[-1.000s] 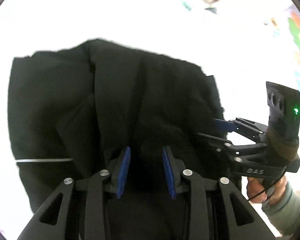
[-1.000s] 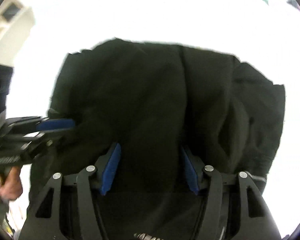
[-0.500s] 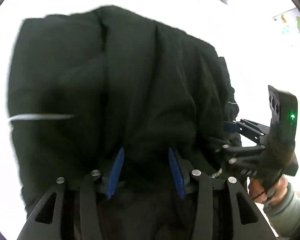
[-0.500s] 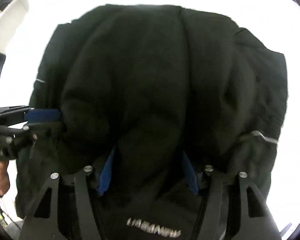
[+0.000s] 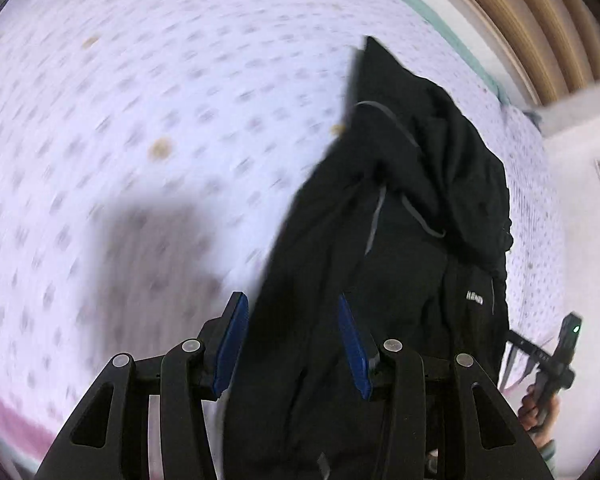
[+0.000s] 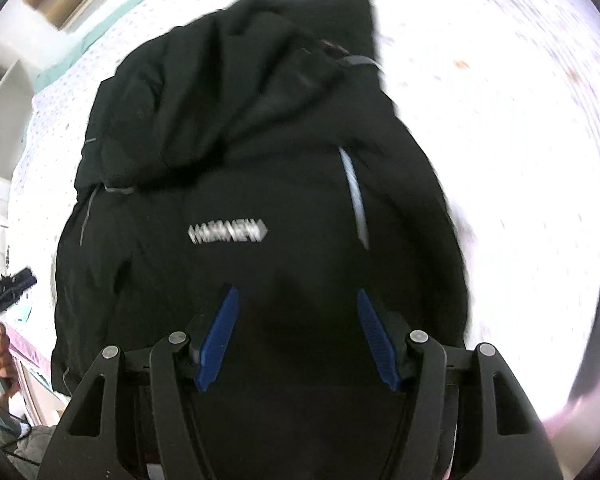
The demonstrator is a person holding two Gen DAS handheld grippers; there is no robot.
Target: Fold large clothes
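Note:
A black hooded jacket [image 5: 400,240] with grey piping and a white logo lies bunched lengthwise on the dotted white bed sheet [image 5: 140,120]. It fills the right wrist view [image 6: 260,200], hood at the far end. My left gripper [image 5: 290,342] is open over the jacket's near left edge, cloth between its blue pads but not pinched. My right gripper [image 6: 298,340] is open above the jacket's near end. Each gripper also shows in the other's view, the right one at the far right [image 5: 540,354] and the left one at the far left [image 6: 8,288].
The sheet spreads wide to the left of the jacket, with a pink border [image 5: 4,412] at the near bed edge. A wooden slatted headboard [image 5: 520,20] and a white wall [image 5: 580,200] lie beyond. A white shelf [image 6: 4,112] stands at the left.
Both grippers let go of the jacket and pulled back and apart. The jacket, held up before, now lies on the bed.

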